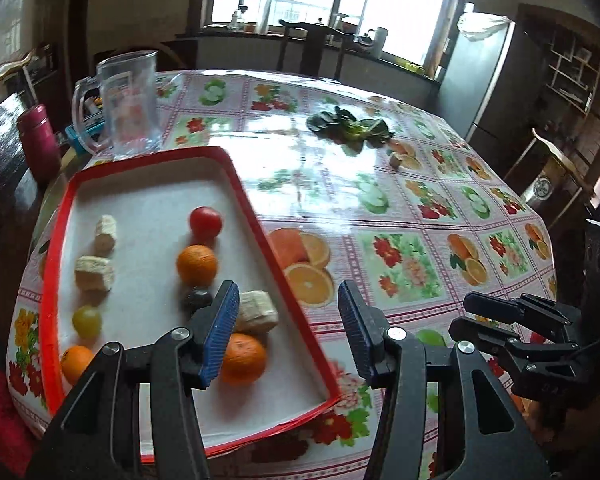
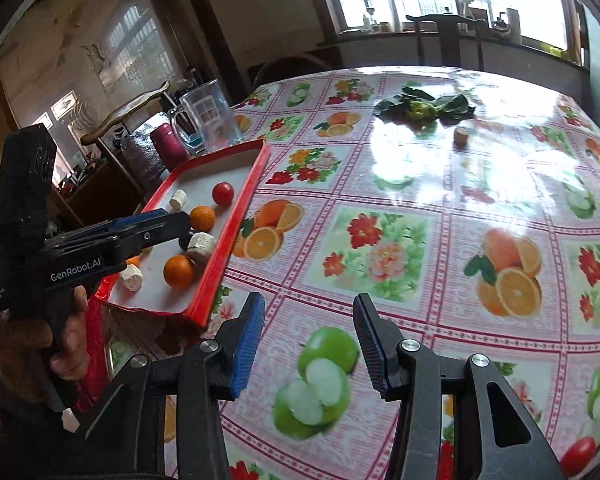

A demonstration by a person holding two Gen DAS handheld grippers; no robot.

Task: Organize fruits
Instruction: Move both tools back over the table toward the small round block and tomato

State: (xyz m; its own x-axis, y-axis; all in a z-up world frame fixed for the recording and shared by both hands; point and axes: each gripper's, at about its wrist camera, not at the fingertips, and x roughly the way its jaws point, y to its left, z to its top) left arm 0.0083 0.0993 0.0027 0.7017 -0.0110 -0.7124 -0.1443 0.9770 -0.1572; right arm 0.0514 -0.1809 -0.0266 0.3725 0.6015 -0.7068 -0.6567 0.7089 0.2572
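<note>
Both hand-held grippers (image 1: 288, 320) (image 2: 309, 340) spread beside tray (image 1: 256, 216).

both wrist views look across the table (image 1: 380, 208), sharing the tray (image 1: 256, 208).

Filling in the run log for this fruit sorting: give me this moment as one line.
left gripper: open, empty, over red tray | right gripper: open, empty, over tablecloth | oranges, tomato in tray | leafy greens outside

"GenRobot.AI" stands in white on the left tool (image 2: 140, 236) body.
</note>
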